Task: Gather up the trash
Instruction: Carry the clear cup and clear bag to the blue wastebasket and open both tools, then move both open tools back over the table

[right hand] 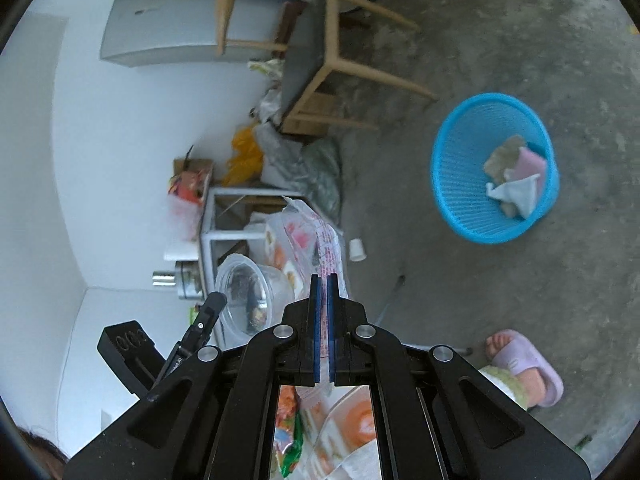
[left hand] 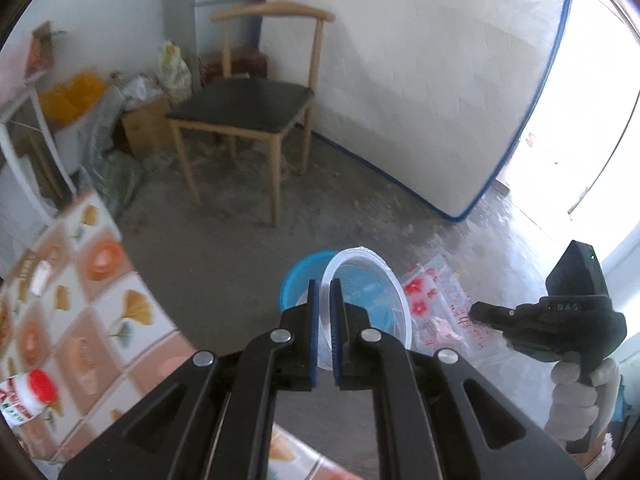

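My left gripper [left hand: 325, 294] is shut on the rim of a clear round plastic container [left hand: 372, 292], which hangs above the floor in front of a blue mesh basket [left hand: 298, 276]. To its right, my right gripper [left hand: 478, 313] pinches a clear plastic bag printed with red flowers [left hand: 432, 304]. In the right wrist view the same gripper [right hand: 324, 282] is shut on that bag [right hand: 308, 236]. The container [right hand: 248, 292] and the left gripper [right hand: 216, 300] appear beside it. The blue basket [right hand: 492, 168] stands on the floor, with crumpled paper and wrappers [right hand: 516, 176] inside.
A table with a patterned cloth [left hand: 80, 300] carries a red-capped bottle [left hand: 32, 396]. A wooden chair [left hand: 248, 108] stands by the wall, with bags and boxes [left hand: 132, 120] beside it. A white cup [right hand: 357, 249] lies on the floor. A foot in a purple slipper [right hand: 524, 364] is close by.
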### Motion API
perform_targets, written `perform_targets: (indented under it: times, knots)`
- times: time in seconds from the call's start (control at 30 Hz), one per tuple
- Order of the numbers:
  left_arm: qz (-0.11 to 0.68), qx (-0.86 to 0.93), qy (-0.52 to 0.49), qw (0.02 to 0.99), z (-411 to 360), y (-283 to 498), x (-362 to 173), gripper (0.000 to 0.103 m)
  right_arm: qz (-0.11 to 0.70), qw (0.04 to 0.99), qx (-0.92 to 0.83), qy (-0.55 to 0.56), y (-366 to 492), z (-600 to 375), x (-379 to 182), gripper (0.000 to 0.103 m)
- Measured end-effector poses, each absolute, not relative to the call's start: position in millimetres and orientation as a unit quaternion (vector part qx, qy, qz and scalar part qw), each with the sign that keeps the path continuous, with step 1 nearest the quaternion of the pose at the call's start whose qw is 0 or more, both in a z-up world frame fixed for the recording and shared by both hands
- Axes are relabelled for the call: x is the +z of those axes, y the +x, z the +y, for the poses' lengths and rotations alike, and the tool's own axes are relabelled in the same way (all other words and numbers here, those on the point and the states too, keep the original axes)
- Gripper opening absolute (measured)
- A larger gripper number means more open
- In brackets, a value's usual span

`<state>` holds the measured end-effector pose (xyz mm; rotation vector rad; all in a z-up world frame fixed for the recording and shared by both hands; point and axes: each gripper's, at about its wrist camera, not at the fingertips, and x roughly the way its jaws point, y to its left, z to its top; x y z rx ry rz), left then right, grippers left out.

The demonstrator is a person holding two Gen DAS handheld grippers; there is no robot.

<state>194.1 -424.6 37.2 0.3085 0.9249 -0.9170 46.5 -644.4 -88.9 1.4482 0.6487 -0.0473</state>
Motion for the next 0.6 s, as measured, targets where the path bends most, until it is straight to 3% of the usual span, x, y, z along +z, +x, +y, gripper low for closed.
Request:
perform_targets:
  times: [0.2,0.23,0.27,0.3,0.33,0.37,0.6]
  knots:
    - [0.46,-0.43,0.161,0.76,-477,211,3,0.005,0.303,0.691,-0.056,0.654,63,-671,-113,0.002]
    - [0.461,-0.434,0.158,0.758,-484,214,-2,0.006,0.298,0.691,-0.069,0.655,69,-679,-118,0.005]
    - [0.46,-0.438,0.152,0.757,-492,219,-7,0.009,0.294,0.694,-0.079,0.652,71,-686,-123,0.008]
    - [0.459,-0.437,0.144,0.76,-499,224,-11,0.023,0.296,0.697,-0.094,0.647,75,-694,-130,0.011]
    - [0.458,-0.436,0.139,0.762,-505,227,-15,0.041,0.299,0.695,-0.106,0.645,78,-698,-135,0.025]
    - [0.455,-0.434,0.137,0.765,-509,229,-17,0.046,0.305,0.694,-0.122,0.641,81,-703,-142,0.035]
    - [0.423,-0.438,0.117,0.785,-490,222,-5,0.059,0.336,0.719,-0.156,0.588,72,-691,-141,0.036]
